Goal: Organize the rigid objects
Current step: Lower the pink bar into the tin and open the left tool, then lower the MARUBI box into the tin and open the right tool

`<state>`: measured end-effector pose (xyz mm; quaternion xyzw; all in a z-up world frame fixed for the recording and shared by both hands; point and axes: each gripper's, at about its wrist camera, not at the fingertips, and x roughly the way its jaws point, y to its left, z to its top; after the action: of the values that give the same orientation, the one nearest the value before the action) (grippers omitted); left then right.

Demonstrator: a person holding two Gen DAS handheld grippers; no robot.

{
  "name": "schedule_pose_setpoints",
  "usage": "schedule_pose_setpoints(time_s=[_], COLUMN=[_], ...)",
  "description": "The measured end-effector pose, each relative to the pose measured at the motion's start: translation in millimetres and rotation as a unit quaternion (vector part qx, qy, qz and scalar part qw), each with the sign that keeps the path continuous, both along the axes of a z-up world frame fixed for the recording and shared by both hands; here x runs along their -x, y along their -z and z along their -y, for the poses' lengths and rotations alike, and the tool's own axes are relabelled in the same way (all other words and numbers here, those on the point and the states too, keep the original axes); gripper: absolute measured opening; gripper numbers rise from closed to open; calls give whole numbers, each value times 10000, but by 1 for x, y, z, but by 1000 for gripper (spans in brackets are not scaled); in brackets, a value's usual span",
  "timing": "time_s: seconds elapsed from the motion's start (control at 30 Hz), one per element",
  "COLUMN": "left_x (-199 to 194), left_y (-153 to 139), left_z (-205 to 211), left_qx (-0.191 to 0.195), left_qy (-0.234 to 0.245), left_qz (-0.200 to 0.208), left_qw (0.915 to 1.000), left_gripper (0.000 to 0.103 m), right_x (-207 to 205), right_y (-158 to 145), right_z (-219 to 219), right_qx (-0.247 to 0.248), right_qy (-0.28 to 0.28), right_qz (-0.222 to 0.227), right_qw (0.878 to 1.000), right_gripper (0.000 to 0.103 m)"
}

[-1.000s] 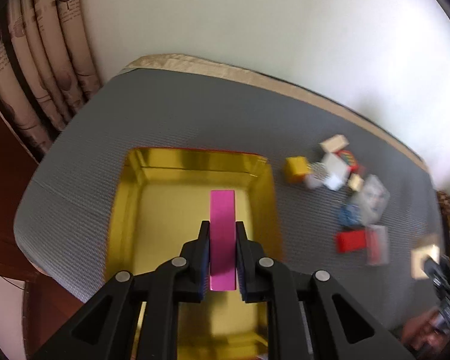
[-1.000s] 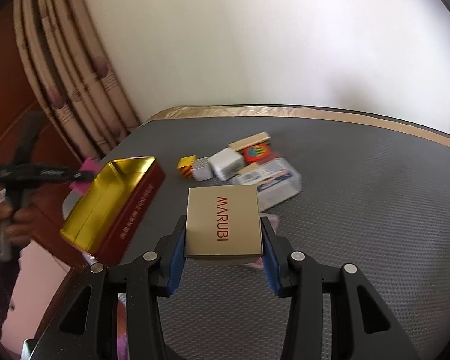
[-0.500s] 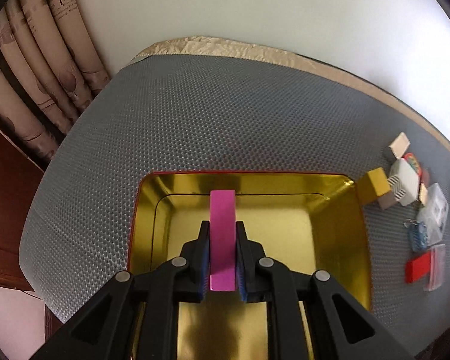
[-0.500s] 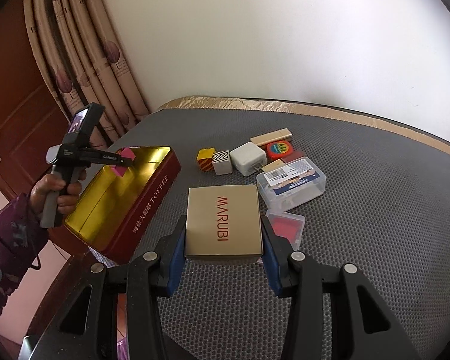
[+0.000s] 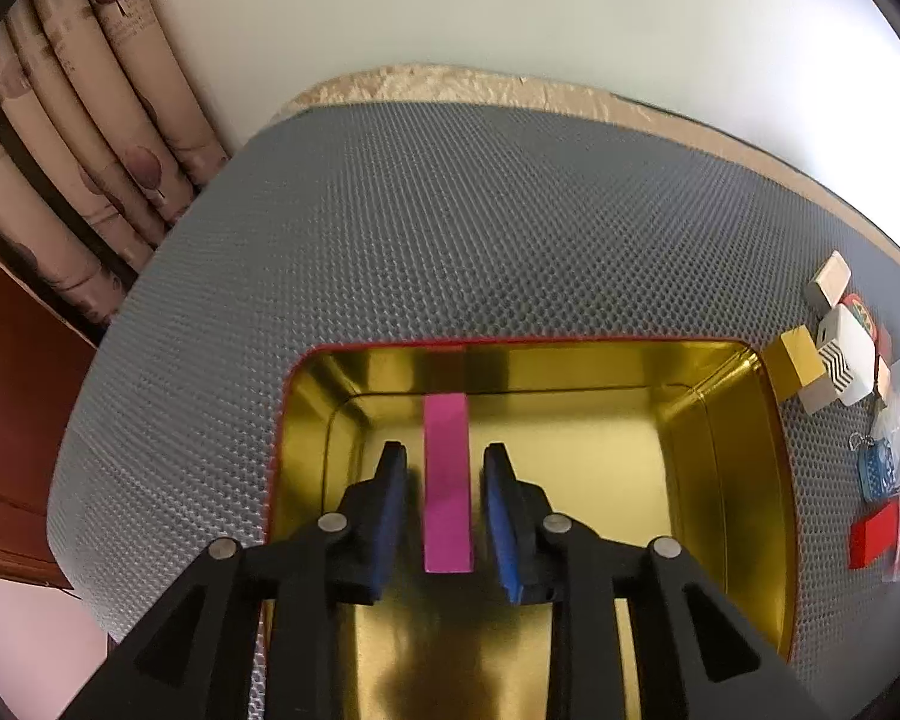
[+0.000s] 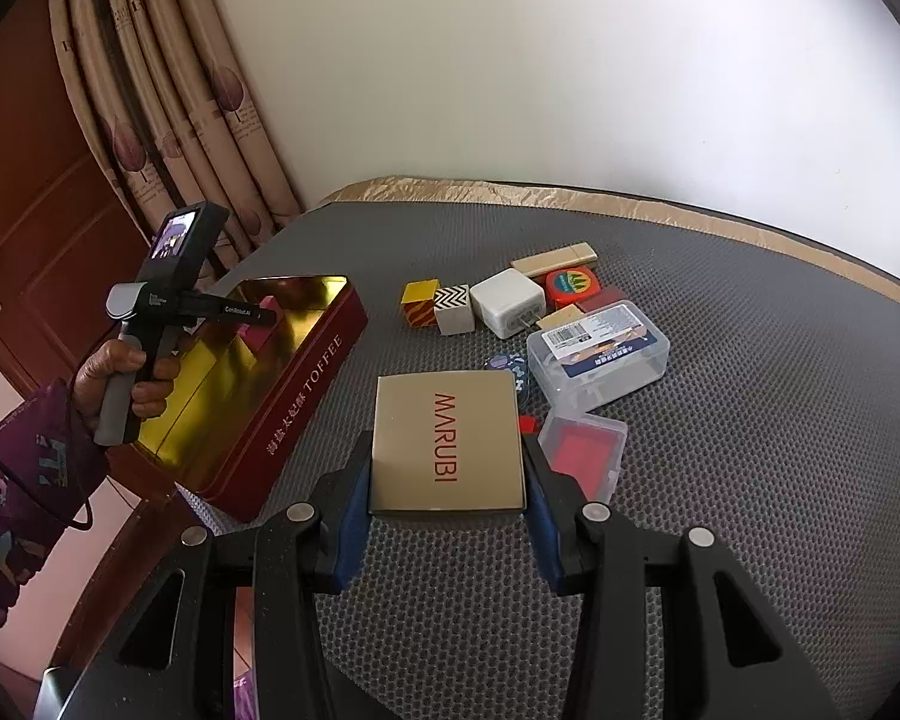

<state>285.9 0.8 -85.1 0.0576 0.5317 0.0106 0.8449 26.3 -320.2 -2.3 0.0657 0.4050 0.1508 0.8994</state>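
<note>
Left gripper over the gold-lined tin – fingers opening, pink block between them, seemingly untouched by either pad. Right gripper fingers clamped on the MARUBI box – above the bench

**Open mat at the far side, clutter in the middle**

The grey mat lies bare along its far and right stretches, free for passage. The red toffee tin blocks the left edge; its gold floor is open beside the pink block. Small boxes crowd the middle, the clear plastic case tallest among them.
</note>
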Motion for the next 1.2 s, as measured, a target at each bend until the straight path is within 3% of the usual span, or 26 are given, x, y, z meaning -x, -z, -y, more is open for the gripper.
schedule_pose_setpoints(time_s=[0.2,0.33,0.47,0.67,0.8,0.97,1.2], left_x=[22,63,106,179,206,221,222], left_y=[-35,-61,-75,-70,-62,-57,-62], left_z=[-6,-10,-15,-23,-16,-14,-18], left_qx=[121,128,275,610,436,696,656], left_qy=[-362,-700,-823,-1114,-1172,-1152,-1263], left_qz=[450,727,732,623,564,442,536], left_qw=[9983,9948,9935,9899,9905,9899,9884], left_gripper=[28,28,28,29,30,31,36], right_x=[-3,-13,-30,-69,-96,-131,-155], right_y=[-6,-14,-21,-14,-3,22,44], right_z=[-13,-38,-76,-138,-175,-211,-232], right_qx=[30,30,-37,-129,-76,192,491], right_qy=[-132,-421,-874,-1402,-1608,-1673,-1646], right_qz=[70,175,265,106,2,-296,-545], right_qw=[9999,9990,9958,9900,9870,9853,9836], right_gripper=[42,42,42,42,42,42,42])
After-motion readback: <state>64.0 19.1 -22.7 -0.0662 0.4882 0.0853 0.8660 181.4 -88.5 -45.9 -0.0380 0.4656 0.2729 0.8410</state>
